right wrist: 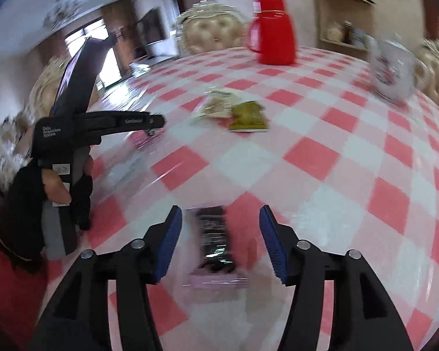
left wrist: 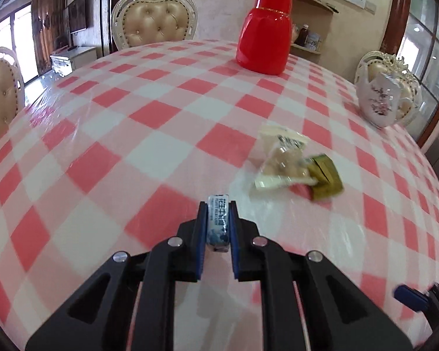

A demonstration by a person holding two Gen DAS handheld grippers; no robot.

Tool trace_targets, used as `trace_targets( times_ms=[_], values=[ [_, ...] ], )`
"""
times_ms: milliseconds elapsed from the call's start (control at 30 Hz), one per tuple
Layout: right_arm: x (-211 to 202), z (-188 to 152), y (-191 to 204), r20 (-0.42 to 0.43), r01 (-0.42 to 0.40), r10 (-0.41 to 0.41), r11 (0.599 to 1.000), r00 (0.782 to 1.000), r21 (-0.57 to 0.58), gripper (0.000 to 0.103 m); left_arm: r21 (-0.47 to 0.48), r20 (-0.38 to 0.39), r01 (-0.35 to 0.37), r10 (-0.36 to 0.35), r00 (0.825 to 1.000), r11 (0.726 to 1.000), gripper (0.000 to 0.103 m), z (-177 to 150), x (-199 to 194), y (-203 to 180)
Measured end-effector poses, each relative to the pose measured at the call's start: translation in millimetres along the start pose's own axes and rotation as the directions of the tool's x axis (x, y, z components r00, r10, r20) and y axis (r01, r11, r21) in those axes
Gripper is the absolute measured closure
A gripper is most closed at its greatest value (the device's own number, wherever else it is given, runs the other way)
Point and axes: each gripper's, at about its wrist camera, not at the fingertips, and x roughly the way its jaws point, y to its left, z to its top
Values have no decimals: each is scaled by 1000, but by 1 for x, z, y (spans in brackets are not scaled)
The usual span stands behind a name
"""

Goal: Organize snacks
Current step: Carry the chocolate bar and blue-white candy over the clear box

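Note:
My left gripper (left wrist: pixel 218 204) is shut on a small blue and white candy packet (left wrist: pixel 218 223), held above the checked tablecloth. Ahead to its right lie a clear packet of beige snacks (left wrist: pixel 281 158) and a gold-green packet (left wrist: pixel 326 177), touching each other. Both also show in the right wrist view, the clear packet (right wrist: pixel 216 105) and the gold-green packet (right wrist: pixel 247 115). My right gripper (right wrist: pixel 219 219) is open, its jaws standing on either side of a black snack packet (right wrist: pixel 215 238) with a pink end that lies on the table. The left gripper's body (right wrist: pixel 73 134) shows at the left.
A red jar (left wrist: pixel 263 30) stands at the far side of the round table (left wrist: pixel 131 134). A white flowered teapot (left wrist: pixel 383 99) stands at the right edge. Cream padded chairs (left wrist: pixel 153 17) ring the table. A wall shelf with jars is behind.

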Motion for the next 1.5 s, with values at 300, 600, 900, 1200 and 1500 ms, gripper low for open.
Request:
trace_targets(
  times_ms=[300, 600, 900, 1200, 1500],
  values=[
    [7, -13, 9, -92, 84, -86, 996, 992, -24, 85, 12, -6, 99, -99, 995, 995, 89, -46, -38, -11],
    [-27, -26, -4, 0, 95, -96, 986, 995, 138, 85, -24, 2, 154, -154, 988, 988, 89, -78, -63, -7],
    [-55, -49, 12, 48, 82, -93, 977, 995, 196, 85, 22, 53, 153, -154, 987, 988, 89, -108, -102, -22],
    [-82, -79, 35, 75, 61, -80, 971, 994, 233, 85, 27, 88, 165, -167, 982, 986, 89, -142, -137, -24],
    [-107, -109, 60, 99, 28, -55, 965, 994, 261, 85, 98, 81, 155, -163, 983, 983, 89, -180, -170, -34]
  ],
)
